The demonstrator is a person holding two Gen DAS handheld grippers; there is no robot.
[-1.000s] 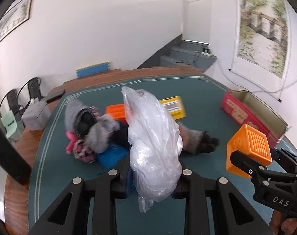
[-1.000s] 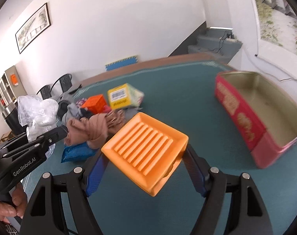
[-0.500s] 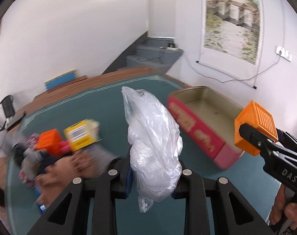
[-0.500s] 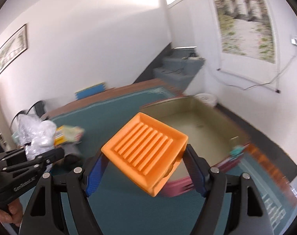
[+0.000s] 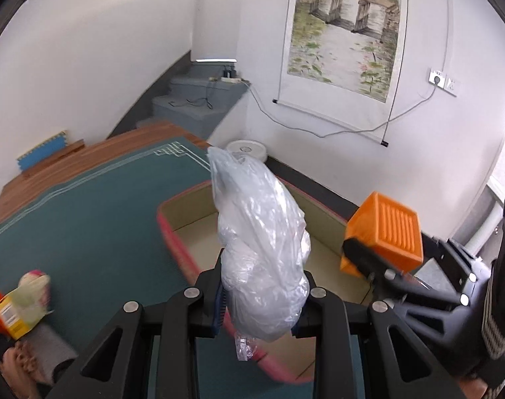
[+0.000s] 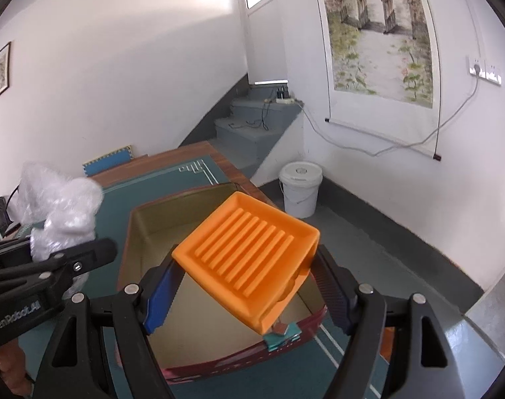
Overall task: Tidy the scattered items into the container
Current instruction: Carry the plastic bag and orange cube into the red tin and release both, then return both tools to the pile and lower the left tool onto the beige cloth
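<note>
Item 1, nearest: left gripper (image 5: 262,312), closed on the crumpled clear plastic bag (image 5: 260,252), which stands up between the pads with a small tail hanging below. In the left wrist view the bag sits over the near-left rim of the container.

Item 2: right gripper (image 6: 244,296), closed on the orange ribbed soap dish (image 6: 249,259), held tilted, its low corner just above the container's near wall.

Item 3: container (image 6: 132,229), a shallow open tin with red outer walls and a bare tan floor, resting on the green mat (image 5: 86,219). We see nothing inside it.

Item 4, far left of the left wrist view: leftover clutter, a yellow box (image 5: 13,316) among blurred soft things.

Item 5, farthest: white bucket (image 6: 300,189) on the floor beyond the table.

Handling note: we judge the step to be the drop. We would carry both loads inward past the rims and lower them before parting the jaws; the bag is light and may cling to a pad or drift out, and the dish may bounce off the wall if let go tilted.

Change from one second ago: then both views faced the clutter pile, with the container off to the right; now both grippers have swung over it, grips unchanged.
</note>
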